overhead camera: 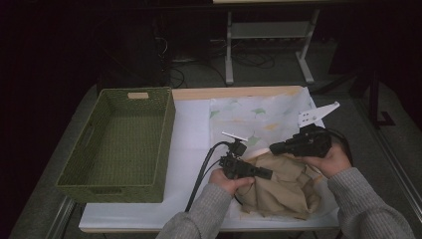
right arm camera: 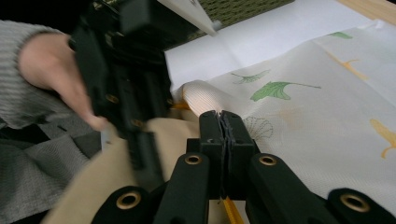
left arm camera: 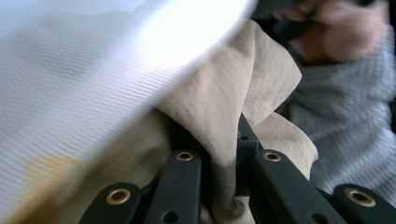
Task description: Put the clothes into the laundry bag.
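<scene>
Dark room beyond the table; cables and a metal stand on the floor past its far edge. White tabletop [overhead camera: 191,129], wooden strip along the far edge. Green woven basket [overhead camera: 119,144] fills the left side, nothing in it.

Leaf-print cloth [overhead camera: 254,117] lies spread over the right half, toward the far edge. Beige cloth [overhead camera: 283,186] sits bunched on the near right part, overlapping the printed one.

Left gripper [left arm camera: 224,179]: jaws narrow, clamped on a fold of the beige cloth, which stands up between them. Right gripper [right arm camera: 223,140]: jaws pressed together at the leaf-print cloth's rolled edge; a thin layer seems pinched, but I cannot tell for sure.

Judgement: the step looks like separating or straightening the two cloths.

To do it well:
- keep both pinches firm;
- draw the hands apart evenly, low over the tabletop;
- watch that the beige fold does not drag the printed cloth along;
- check the right pinch holds one layer, not both.
</scene>
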A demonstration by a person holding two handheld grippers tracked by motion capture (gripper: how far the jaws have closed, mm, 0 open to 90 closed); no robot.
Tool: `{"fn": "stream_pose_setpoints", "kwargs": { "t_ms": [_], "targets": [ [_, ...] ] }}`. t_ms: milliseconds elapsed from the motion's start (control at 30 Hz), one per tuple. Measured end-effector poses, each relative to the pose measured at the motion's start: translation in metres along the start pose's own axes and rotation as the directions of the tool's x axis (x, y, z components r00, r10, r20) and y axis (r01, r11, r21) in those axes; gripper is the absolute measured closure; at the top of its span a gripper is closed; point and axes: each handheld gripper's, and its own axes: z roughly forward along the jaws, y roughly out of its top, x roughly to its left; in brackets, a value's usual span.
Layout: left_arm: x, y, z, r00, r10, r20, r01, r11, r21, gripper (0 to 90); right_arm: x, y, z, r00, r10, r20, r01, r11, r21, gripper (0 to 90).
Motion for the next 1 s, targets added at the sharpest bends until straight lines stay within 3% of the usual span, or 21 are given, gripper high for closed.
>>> {"fn": "stream_pose_setpoints", "kwargs": {
  "t_ms": [67, 100, 167, 267, 333, 400, 433, 500, 533, 633, 700, 800, 1000],
  "targets": [
    [0.003, 0.0, -0.001, 0.9999, -0.016, 0.0, 0.016, 0.9994, -0.031, 84.0, 0.001, 0.0, 0.0, 1.0, -0.004, -0.005, 0.004, 1.0, 0.001, 88.1],
    [0.002, 0.001, -0.003, 0.9994, -0.026, 0.024, 0.028, 0.998, -0.056, 84.0, 0.002, 0.0, -0.001, 1.0, -0.003, -0.003, 0.003, 1.0, 0.004, 88.0],
    [-0.007, 0.005, -0.009, 0.9976, -0.007, 0.069, 0.013, 0.9966, -0.081, 84.0, 0.002, -0.002, -0.003, 1.0, -0.004, -0.002, 0.004, 1.0, 0.005, 88.1],
    [-0.017, 0.01, -0.016, 0.9984, 0.033, 0.046, -0.028, 0.9938, -0.108, 83.9, 0.002, -0.002, -0.008, 1.0, 0.002, -0.002, -0.002, 1.0, -0.022, 88.0],
    [-0.016, 0.01, -0.019, 0.9991, 0.041, 0.012, -0.039, 0.9893, -0.141, 83.9, 0.002, -0.001, -0.01, 1.0, -0.001, 0.005, 0.002, 0.999, -0.033, 88.1],
    [-0.012, 0.008, -0.017, 0.9958, 0.05, -0.076, -0.06, 0.9883, -0.14, 83.9, 0.003, 0.0, -0.01, 0.9999, -0.004, 0.011, 0.004, 1.0, -0.028, 88.1],
    [-0.008, 0.006, -0.014, 0.9904, 0.046, -0.13, -0.064, 0.9879, -0.141, 83.9, 0.003, 0.0, -0.009, 1.0, -0.005, 0.008, 0.005, 1.0, -0.021, 88.1],
    [0.001, 0.001, -0.009, 0.9871, 0.02, -0.159, -0.045, 0.9873, -0.152, 83.8, 0.003, -0.002, -0.004, 0.9999, -0.004, 0.011, 0.004, 1.0, 0.003, 88.1],
    [0.004, -0.002, -0.007, 0.982, 0.023, -0.188, -0.052, 0.9876, -0.148, 83.5, 0.002, -0.003, -0.001, 1.0, -0.002, 0.006, 0.002, 1.0, 0.011, 88.1],
    [0.008, -0.007, -0.003, 0.9824, 0.005, -0.187, -0.031, 0.9896, -0.14, 81.4, 0.0, -0.007, 0.006, 1.0, 0.004, 0.007, -0.005, 0.999, 0.041, 88.1],
    [0.004, -0.008, -0.007, 0.9788, 0.01, -0.204, -0.041, 0.9881, -0.148, 76.8, -0.002, -0.011, 0.008, 1.0, 0.009, 0.004, -0.009, 0.999, 0.051, 88.1],
    [-0.001, -0.012, -0.016, 0.9742, 0.02, -0.225, -0.054, 0.9883, -0.143, 59.8, -0.004, -0.014, 0.007, 0.9997, 0.023, 0.006, -0.023, 0.999, 0.049, 88.0],
    [-0.002, -0.035, -0.03, 0.9798, -0.006, -0.2, -0.016, 0.9942, -0.107, 39.3, -0.006, -0.017, 0.007, 0.9994, 0.032, 0.013, -0.032, 0.998, 0.047, 88.0]
  ]
}}
